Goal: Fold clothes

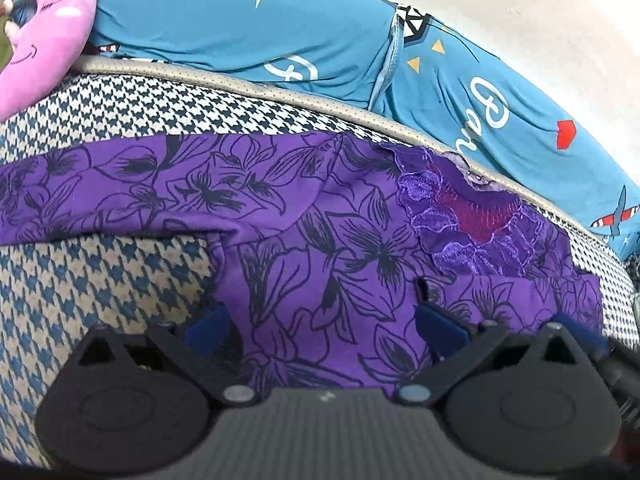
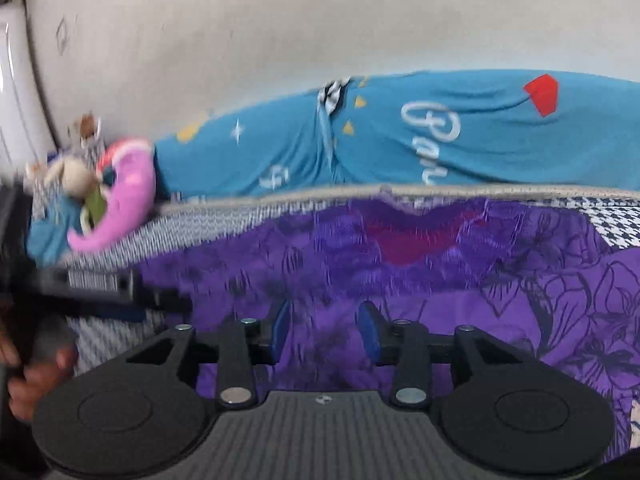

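Both grippers, left gripper (image 1: 324, 320) & right gripper (image 2: 324, 328), fingers released over purple garment (image 1: 320, 220) on bed; pre-fold step, next needs pinching an edge

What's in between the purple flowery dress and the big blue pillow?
In the left wrist view, a strip of houndstooth bedding and its beige piped edge lie between the purple garment and the blue pillow.

Both my wrist cams sit low, right over the purple shirt (image 1: 320, 216), facing the wall; both catch the blue pillow (image 2: 400, 140) and pink plush (image 1: 52, 40).
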### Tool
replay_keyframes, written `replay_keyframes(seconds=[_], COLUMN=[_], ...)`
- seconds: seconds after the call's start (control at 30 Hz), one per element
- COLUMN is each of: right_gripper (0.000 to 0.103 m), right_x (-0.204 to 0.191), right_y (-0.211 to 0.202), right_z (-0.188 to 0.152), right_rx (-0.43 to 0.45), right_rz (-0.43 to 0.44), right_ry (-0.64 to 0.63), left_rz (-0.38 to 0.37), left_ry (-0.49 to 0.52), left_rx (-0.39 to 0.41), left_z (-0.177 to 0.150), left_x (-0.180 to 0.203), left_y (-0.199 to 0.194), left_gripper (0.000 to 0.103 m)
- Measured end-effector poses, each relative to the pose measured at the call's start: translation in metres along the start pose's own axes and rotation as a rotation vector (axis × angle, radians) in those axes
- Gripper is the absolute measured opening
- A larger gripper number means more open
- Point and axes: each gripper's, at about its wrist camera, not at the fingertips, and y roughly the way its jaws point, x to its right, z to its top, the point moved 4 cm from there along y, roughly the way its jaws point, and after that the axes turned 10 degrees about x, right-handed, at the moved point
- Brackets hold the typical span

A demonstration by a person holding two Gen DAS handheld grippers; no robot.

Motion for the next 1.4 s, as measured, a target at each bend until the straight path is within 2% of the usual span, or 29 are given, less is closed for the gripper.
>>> replay_keyframes(seconds=[0.07, 0.3, 0.4, 0.5, 0.6, 0.7, 0.77, 0.9, 1.03, 1.13, 1.27, 1.4], right_gripper=[0.049, 0.054, 0.054, 0.054, 0.050, 0.024, 0.021, 0.019, 0.019, 0.019, 0.019, 0.020], right_x=[-0.007, -0.040, -0.048, -0.046, -0.042, -0.039, -0.039, -0.030, -0.022, -0.024, -0.040, -0.064], right_y=[0.006, 0.023, 0.030, 0.038, 0.046, 0.050, 0.052, 0.052, 0.047, 0.047, 0.051, 0.060], right_z=[-0.012, -0.039, -0.046, -0.049, -0.048, -0.043, -0.037, -0.012, 0.021, 0.045, 0.072, 0.088], right_rx=[-0.040, -0.121, -0.128, -0.129, -0.128, -0.129, -0.131, -0.094, -0.017, 0.057, 0.155, 0.211], right_rz=[0.008, 0.018, -0.012, -0.102, -0.116, -0.102, -0.114, -0.120, -0.122, -0.111, -0.040, 0.123], right_ry=[-0.035, -0.205, -0.288, -0.364, -0.383, -0.363, -0.353, -0.250, -0.137, -0.098, -0.061, -0.007], left_rz=[0.000, 0.027, 0.036, 0.033, 0.038, 0.045, 0.048, 0.064, 0.082, 0.091, 0.109, 0.147], left_ry=[-0.002, 0.016, 0.013, 0.011, 0.013, 0.006, -0.007, -0.017, -0.013, -0.024, -0.040, -0.048], left_rx=[0.000, 0.000, -0.005, -0.010, -0.010, -0.005, 0.001, 0.023, 0.044, 0.049, 0.060, 0.098], left_z=[0.000, 0.000, 0.000, 0.000, 0.001, 0.003, 0.005, 0.010, 0.015, 0.017, 0.021, 0.027], left_x=[0.002, 0.007, 0.007, 0.006, 0.004, -0.001, -0.006, -0.016, -0.024, -0.030, -0.038, -0.045], left_y=[0.001, 0.005, 0.006, 0.007, 0.007, 0.006, 0.004, -0.002, -0.005, -0.005, -0.006, -0.009], left_gripper=[0.103, 0.103, 0.103, 0.103, 0.103, 0.103, 0.103, 0.103, 0.103, 0.103, 0.103, 0.103])
